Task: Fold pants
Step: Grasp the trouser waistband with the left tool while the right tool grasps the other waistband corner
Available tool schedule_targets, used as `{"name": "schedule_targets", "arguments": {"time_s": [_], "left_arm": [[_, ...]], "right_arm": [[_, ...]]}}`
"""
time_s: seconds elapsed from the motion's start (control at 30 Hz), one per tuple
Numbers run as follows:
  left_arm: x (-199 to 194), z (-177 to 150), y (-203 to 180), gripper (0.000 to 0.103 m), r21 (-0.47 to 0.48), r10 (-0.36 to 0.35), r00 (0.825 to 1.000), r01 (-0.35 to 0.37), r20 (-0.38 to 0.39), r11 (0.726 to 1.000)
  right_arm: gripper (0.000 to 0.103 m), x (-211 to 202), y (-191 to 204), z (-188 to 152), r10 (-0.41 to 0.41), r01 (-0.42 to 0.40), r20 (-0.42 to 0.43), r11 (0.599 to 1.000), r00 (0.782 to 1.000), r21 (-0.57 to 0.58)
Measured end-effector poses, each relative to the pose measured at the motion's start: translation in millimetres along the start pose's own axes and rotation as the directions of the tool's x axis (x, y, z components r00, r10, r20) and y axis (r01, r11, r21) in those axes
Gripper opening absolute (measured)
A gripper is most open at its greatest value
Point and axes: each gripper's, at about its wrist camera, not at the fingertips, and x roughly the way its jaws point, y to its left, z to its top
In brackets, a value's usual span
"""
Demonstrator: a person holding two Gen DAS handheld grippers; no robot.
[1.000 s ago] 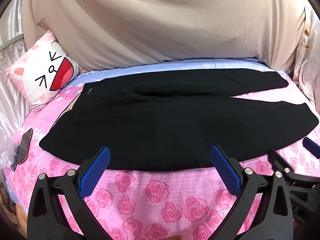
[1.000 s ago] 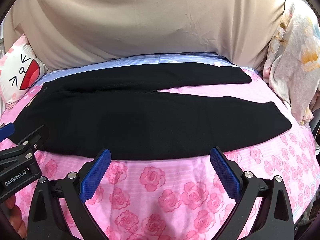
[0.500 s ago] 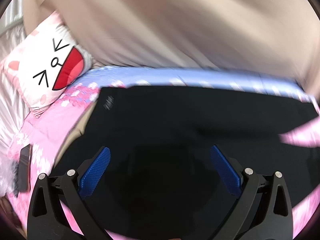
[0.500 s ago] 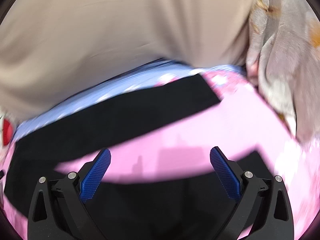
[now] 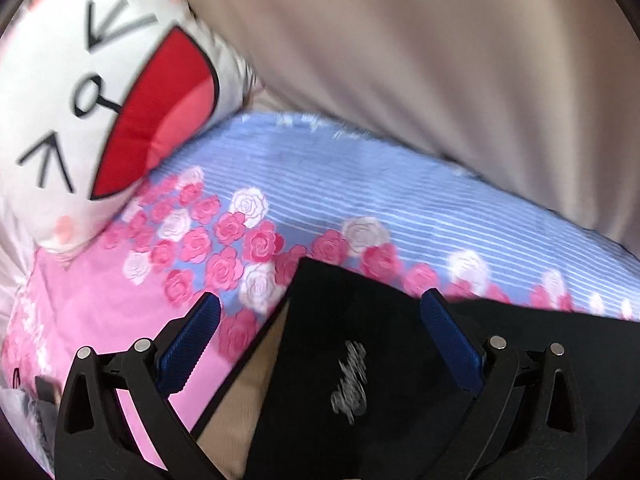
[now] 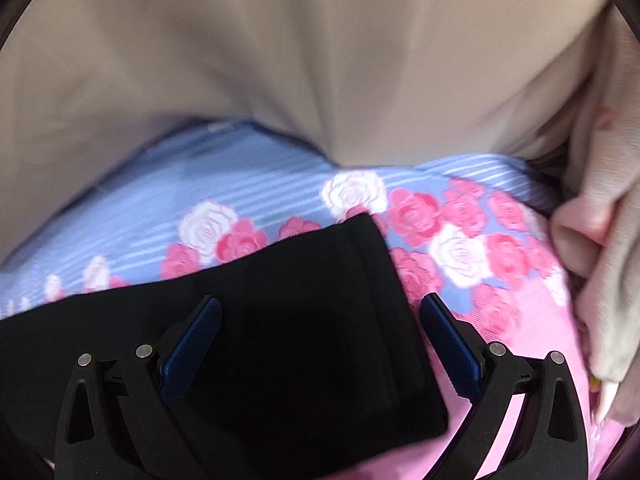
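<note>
Left gripper (image 5: pixel 320 336): jaws spread wide, nothing clamped. The 2 blue pads (image 5: pixel 188 350) are seen straddling the waistband corner of the black pants (image 5: pixel 360 360); whether the pads touch the fabric cannot be told. A silver script logo (image 5: pixel 349 383) is printed on the pants between the fingers. A beige strip (image 5: pixel 244 408) is exposed just left of the waistband edge.

Right gripper (image 6: pixel 320 336): jaws also spread wide, nothing pinched. The hem end of a black pant leg (image 6: pixel 304 320) lies flat between the fingers, the hem's far corner pointed away from the camera. The right pad (image 6: pixel 448 346) sits over the sheet just beside the hem edge; the left pad is over the black fabric.

The pants are laid flat on a bed sheet (image 5: pixel 100 312), pink with roses near, blue-striped with roses farther back (image 6: pixel 160 200).

Farther out, left view: a white cartoon-face pillow (image 5: pixel 100 92) with a red open mouth is propped at the sheet's far-left edge. A dark object at the lower left is too blurred to identify.

Right view: pale crumpled fabric (image 6: pixel 608 272) is bunched at the right side of the bed.

Behind everything, a beige cloth backdrop (image 6: pixel 300 60) is draped down to the bed's far edge.
</note>
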Motion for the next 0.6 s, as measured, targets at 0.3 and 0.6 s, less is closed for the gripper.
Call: {"name": "schedule_targets", "arguments": {"time_s": [0.3,0.6], "left_arm": [[15.7,2.0,2.6,0.022,-0.061,-0.077,0.995,0.073,-0.064,0.995],[-111.6,-30.3,25.2,0.013,0.009,-0.162,0.982,0.162,0.095,0.987]], "right_arm": [[0.017,-24.7,13.4,-12.3,0.148,-0.147,0.058,0.989,0.987,-0.013],[0.016,-152.8,13.3,-48.6,0.253,-0.237,0.241,0.967,0.937,-0.097]]}}
